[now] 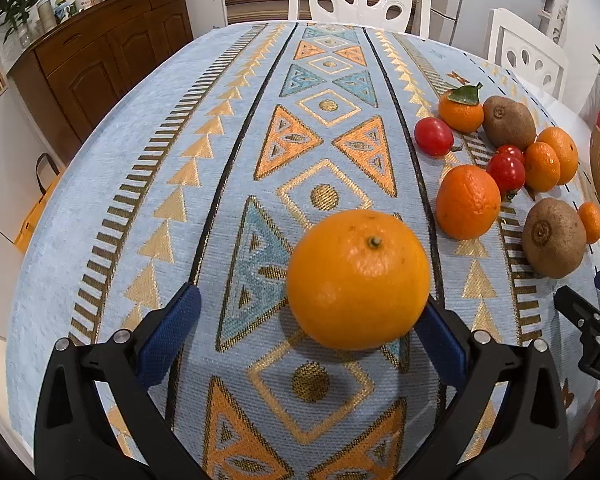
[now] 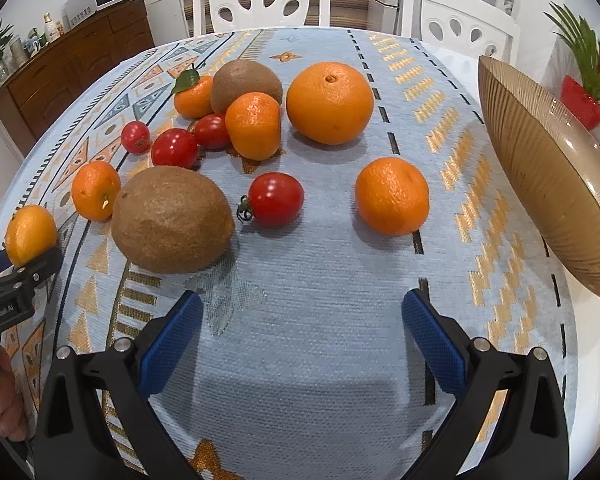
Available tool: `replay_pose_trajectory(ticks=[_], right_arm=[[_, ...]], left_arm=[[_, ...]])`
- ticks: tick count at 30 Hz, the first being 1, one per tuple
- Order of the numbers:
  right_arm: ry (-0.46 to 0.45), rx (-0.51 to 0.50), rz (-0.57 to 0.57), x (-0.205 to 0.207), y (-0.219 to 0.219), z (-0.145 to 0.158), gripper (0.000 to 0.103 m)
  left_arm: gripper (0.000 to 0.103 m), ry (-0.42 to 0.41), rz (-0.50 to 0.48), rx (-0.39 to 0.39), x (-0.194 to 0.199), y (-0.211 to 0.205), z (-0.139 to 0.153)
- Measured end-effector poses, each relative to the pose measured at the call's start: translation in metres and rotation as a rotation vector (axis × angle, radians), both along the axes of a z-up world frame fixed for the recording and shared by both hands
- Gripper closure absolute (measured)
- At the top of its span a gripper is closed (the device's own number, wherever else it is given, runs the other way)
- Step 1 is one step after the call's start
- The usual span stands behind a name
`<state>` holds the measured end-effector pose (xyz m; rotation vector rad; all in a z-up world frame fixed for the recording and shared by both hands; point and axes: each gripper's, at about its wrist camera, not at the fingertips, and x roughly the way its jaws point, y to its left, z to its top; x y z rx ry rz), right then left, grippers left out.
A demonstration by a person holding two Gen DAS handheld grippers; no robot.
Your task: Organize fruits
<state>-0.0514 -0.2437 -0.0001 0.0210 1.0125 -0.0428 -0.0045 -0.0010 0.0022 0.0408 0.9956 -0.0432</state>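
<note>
The left gripper (image 1: 312,312) has its jaws spread wide with an orange (image 1: 358,278) between the blue pads; the fruit leans against the right pad, while a clear gap separates it from the left one, so nothing is clamped; it seems to rest on the patterned tablecloth (image 1: 180,160), though whether it is fully settled there I cannot tell. The right gripper (image 2: 300,326) is likewise wide open and empty, poised over bare cloth with a big kiwi (image 2: 172,218) just ahead to its left and a cherry tomato (image 2: 274,199) and a mandarin (image 2: 392,196) further on.

To do this step well, I would centre the left jaws on the orange's widest girth before closing, and squeeze gently, since a round fruit may roll out forward; the right jaws should take the single, free-standing pieces first.

Beyond lies the main heap of mandarins, tomatoes and a second kiwi (image 2: 247,84), several touching; a large orange (image 2: 330,102) stands apart.

The ribbed bowl (image 2: 540,168) at the right edge is cut off; its inside is not visible, nor is the orange's underside.
</note>
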Motion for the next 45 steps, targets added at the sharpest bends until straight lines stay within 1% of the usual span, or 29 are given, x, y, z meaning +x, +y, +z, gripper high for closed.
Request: replay_pose_trajectory(ticks=[21, 30, 33, 36, 38, 42, 45], right_arm=[[-0.012, 0.002, -0.003, -0.007, -0.002, 0.001, 0.005], [-0.013, -0.003, -0.007, -0.007, -0.001, 0.001, 0.005], [-0.012, -0.004, -0.006, -0.006, -0.001, 0.002, 0.005], [-0.013, -0.001, -0.007, -0.006, -0.002, 0.002, 0.005], [-0.015, 0.002, -0.009, -0.007, -0.003, 0.002, 0.005], [-0.024, 0.027, -0.006, -0.008, -0.007, 0.005, 0.005], [-0.032, 0.045, -0.020, -0.009, -0.012, 0.005, 0.005]], left_arm=[[0.003, -0.009, 0.001, 0.003, -0.006, 0.003, 0.000], [0.003, -0.017, 0.001, 0.020, -0.010, 0.000, 0.001], [0.003, -0.027, -0.020, 0.041, -0.011, -0.004, 0.003], [0.003, -0.069, -0.067, 0.062, -0.017, -0.012, 0.011], [0.003, -0.098, -0.080, 0.067, -0.022, -0.015, 0.017], [0.003, -0.123, -0.099, 0.037, -0.031, -0.011, 0.029], [0.003, -0.138, -0.105, -0.005, -0.034, -0.001, 0.034]])
